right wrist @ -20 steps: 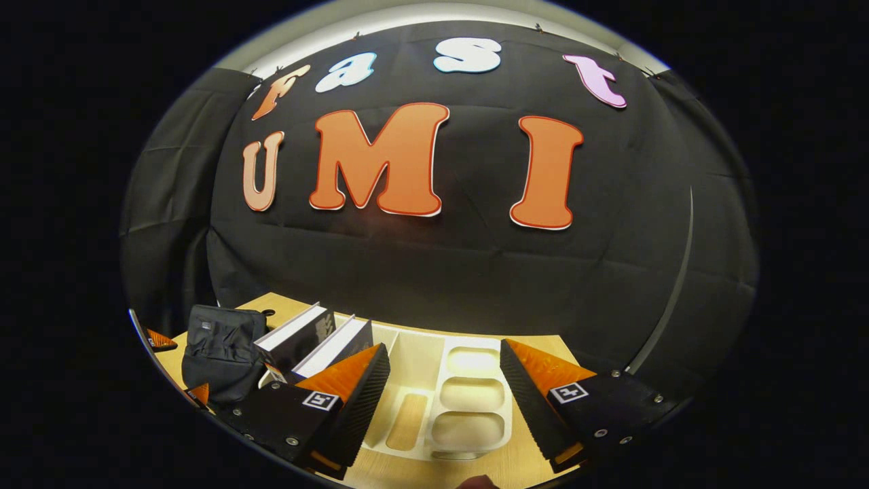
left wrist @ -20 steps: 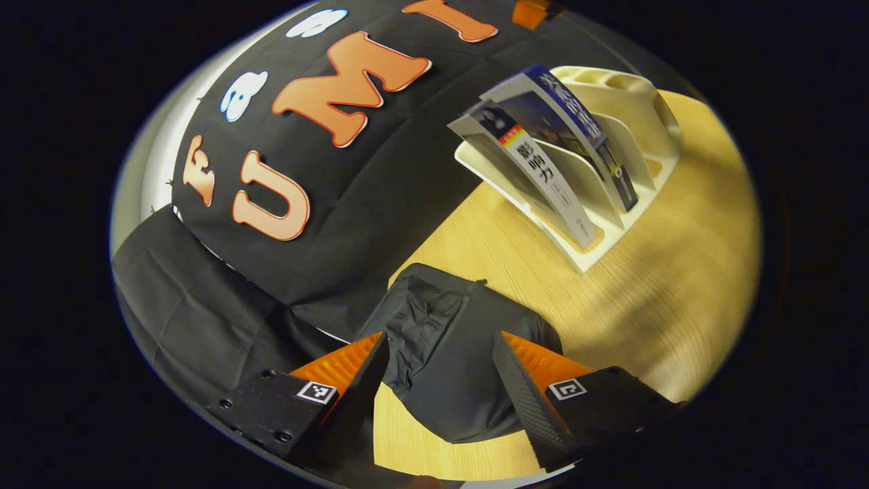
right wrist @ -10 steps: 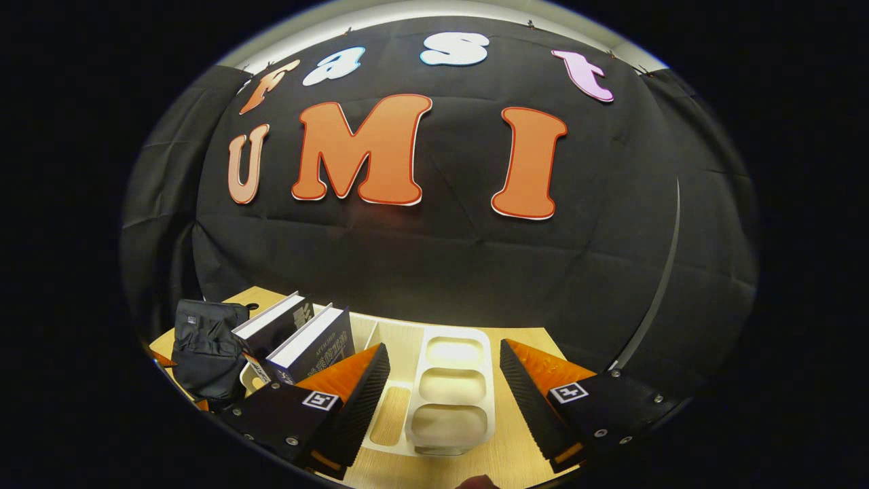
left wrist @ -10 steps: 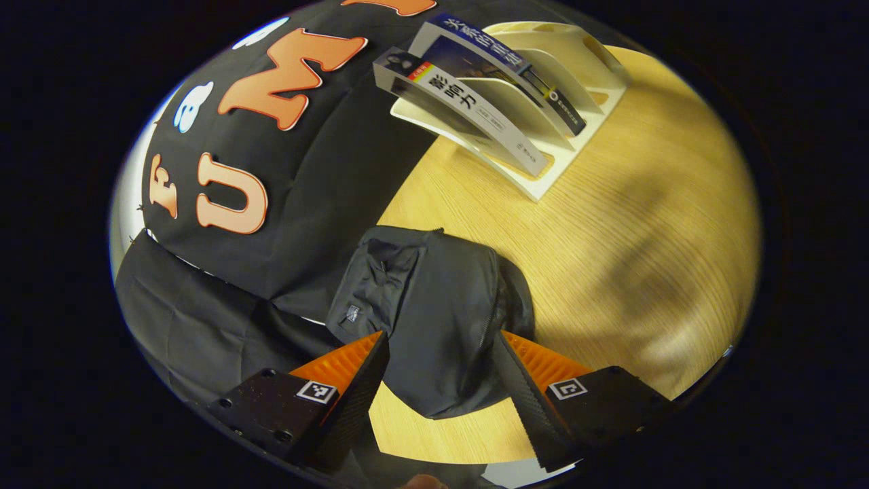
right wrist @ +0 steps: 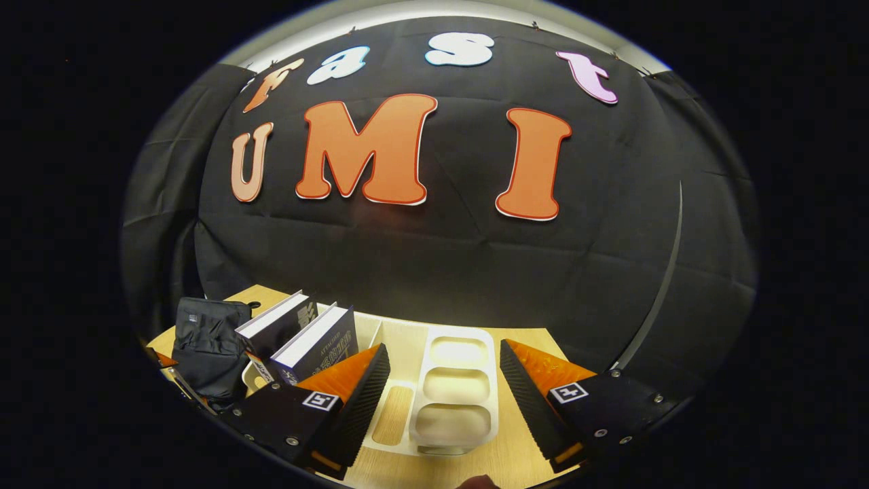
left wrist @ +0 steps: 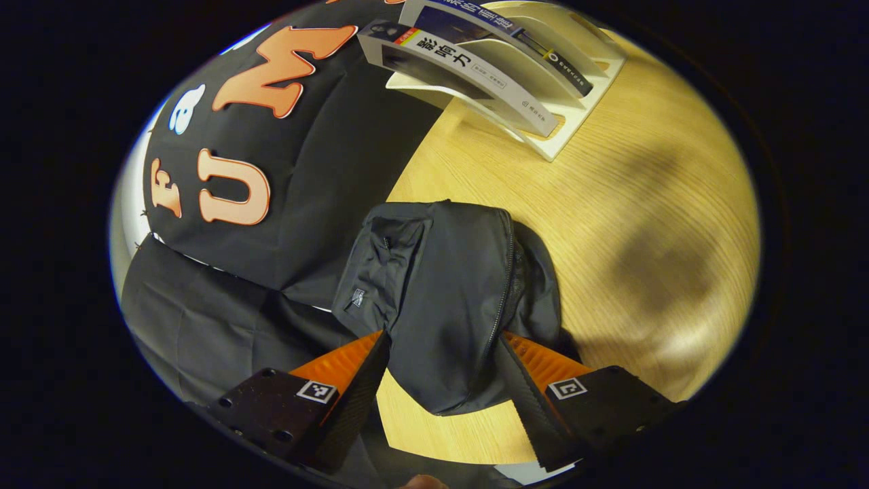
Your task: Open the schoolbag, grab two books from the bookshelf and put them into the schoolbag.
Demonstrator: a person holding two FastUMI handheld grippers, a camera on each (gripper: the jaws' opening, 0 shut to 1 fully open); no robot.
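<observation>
Left view above schoolbag (left wrist: 441, 299); right view nearer bookshelf (right wrist: 434, 394) (both shared).

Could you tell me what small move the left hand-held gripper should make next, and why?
Probably ease forward and close on the zipper. The schoolbag looks zipped shut, both books sit in the bookshelf, and the left hand-held gripper is open, straddling the bag's near end.
</observation>
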